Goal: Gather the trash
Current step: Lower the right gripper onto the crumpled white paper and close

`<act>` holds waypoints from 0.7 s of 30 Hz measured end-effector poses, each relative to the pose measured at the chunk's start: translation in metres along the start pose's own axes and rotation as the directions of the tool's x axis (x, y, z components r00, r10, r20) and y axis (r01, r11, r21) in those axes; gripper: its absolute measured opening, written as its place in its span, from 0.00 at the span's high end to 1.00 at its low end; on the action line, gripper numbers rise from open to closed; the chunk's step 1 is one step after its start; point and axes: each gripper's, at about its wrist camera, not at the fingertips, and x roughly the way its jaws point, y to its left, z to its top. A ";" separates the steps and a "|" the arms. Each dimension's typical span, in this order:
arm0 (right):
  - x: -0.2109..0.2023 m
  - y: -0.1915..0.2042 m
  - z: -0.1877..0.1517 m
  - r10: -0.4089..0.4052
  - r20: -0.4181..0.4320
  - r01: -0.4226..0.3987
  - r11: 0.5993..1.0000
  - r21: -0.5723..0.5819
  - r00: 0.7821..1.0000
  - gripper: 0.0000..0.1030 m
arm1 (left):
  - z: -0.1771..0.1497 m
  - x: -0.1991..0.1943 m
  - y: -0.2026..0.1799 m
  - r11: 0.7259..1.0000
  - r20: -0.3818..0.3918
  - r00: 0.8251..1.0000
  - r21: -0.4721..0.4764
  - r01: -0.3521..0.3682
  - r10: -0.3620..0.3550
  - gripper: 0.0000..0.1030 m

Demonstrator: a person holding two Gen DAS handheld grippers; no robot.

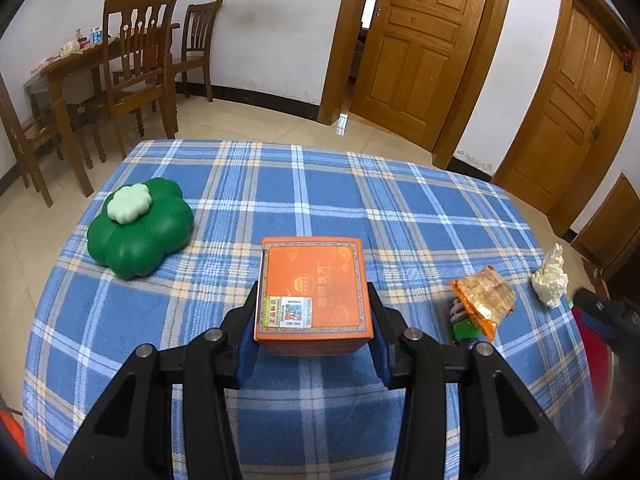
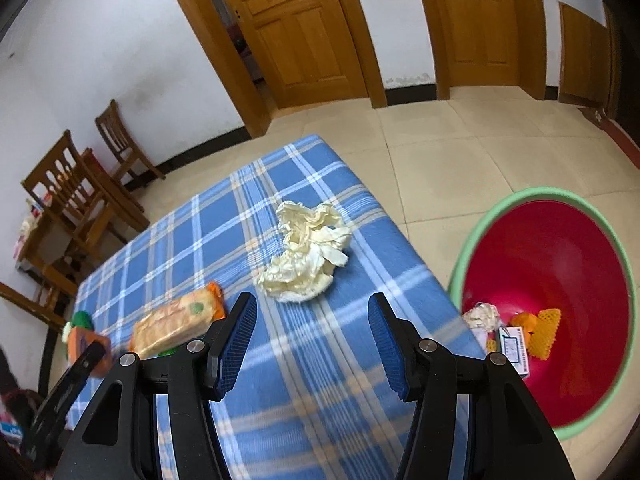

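My left gripper (image 1: 314, 312) is shut on an orange box (image 1: 314, 292), held over the blue plaid table (image 1: 280, 192). An orange snack packet (image 1: 484, 294) and a crumpled pale tissue (image 1: 550, 278) lie to its right. My right gripper (image 2: 312, 320) is open and empty above the table, just short of the crumpled tissue (image 2: 308, 252). The snack packet (image 2: 180, 320) lies to its left, with the orange box (image 2: 86, 346) in the left gripper beyond it. A red bin with a green rim (image 2: 560, 304) stands on the floor at the right and holds several pieces of trash.
A green flower-shaped cushion (image 1: 138, 226) sits at the table's left. A wooden dining table with chairs (image 1: 132, 60) stands at the back left. Wooden doors (image 1: 420, 48) line the far wall. The table's right edge (image 2: 420, 256) runs next to the bin.
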 end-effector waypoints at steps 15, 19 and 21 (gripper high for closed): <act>0.048 0.013 0.015 -0.049 -0.027 0.048 0.998 -0.027 0.998 0.42 | -0.005 0.008 0.003 0.999 -0.027 0.999 -0.022 0.038 -0.038 0.55; 0.052 0.017 0.016 -0.045 -0.018 0.044 0.998 -0.037 0.999 0.42 | -0.005 0.009 0.004 0.999 -0.027 0.999 -0.025 0.040 -0.040 0.55; 0.053 0.019 0.016 -0.040 -0.014 0.039 0.998 -0.046 0.999 0.43 | -0.005 0.008 0.003 0.999 -0.027 0.999 -0.023 0.039 -0.039 0.55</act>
